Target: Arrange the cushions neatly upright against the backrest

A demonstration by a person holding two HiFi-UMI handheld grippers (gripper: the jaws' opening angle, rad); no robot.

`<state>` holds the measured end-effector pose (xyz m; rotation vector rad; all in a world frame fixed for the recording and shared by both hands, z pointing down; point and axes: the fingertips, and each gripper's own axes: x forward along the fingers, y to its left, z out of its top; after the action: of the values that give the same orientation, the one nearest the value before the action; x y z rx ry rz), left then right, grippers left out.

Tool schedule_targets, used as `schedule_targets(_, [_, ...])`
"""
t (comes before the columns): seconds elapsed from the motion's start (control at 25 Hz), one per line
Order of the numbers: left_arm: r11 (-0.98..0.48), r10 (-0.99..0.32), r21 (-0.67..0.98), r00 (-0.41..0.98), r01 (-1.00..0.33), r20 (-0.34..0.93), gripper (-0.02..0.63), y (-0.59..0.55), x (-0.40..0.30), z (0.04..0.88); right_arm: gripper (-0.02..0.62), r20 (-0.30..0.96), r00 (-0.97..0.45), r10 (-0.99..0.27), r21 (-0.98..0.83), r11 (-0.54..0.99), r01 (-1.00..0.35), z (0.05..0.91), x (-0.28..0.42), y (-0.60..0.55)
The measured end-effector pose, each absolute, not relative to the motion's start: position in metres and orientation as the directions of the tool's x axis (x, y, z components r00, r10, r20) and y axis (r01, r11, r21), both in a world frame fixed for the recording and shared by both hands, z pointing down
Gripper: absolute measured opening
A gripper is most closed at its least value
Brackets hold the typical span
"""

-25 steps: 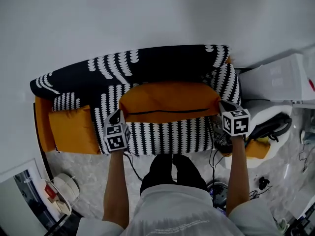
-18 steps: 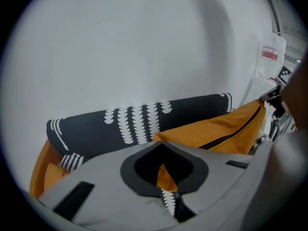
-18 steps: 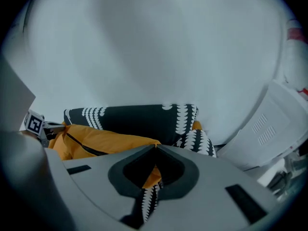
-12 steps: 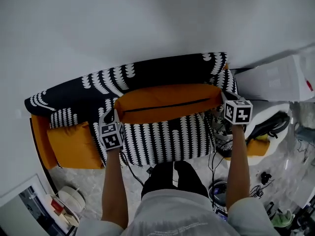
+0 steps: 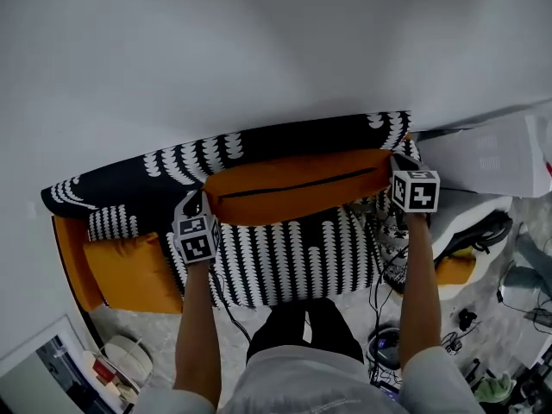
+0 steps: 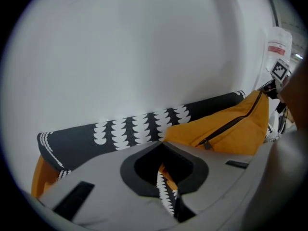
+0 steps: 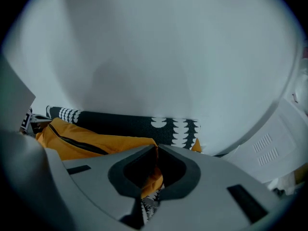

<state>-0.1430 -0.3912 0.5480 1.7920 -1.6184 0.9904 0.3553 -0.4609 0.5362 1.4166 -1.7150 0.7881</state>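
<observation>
Plainly, the left claw (image 5: 191,203) and right claw (image 5: 397,166) each pinch only a corner of the orange cushion (image 5: 297,188), held lengthwise along the backrest (image 5: 259,145). Such thin bites could slip, and it would slump forward.

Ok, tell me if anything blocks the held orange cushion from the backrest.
Nothing visible does. The orange cushion, pinched by the left tongs and right tongs, faces bare backrest; the other cushion lies far left.

Dim, flat light; strong fisheye distortion, dark vignetted corners, soft edges.
</observation>
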Motion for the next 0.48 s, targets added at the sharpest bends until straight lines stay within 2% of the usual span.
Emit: schedule_targets(0.48, [-0.145,-0.614,-0.059,0.043,-0.988,0.789,0.048,-0.394,-0.141,0.553,0.024,0.868,-0.059,-0.492,0.06,0.223,-0.973,0.537,0.354,-0.469])
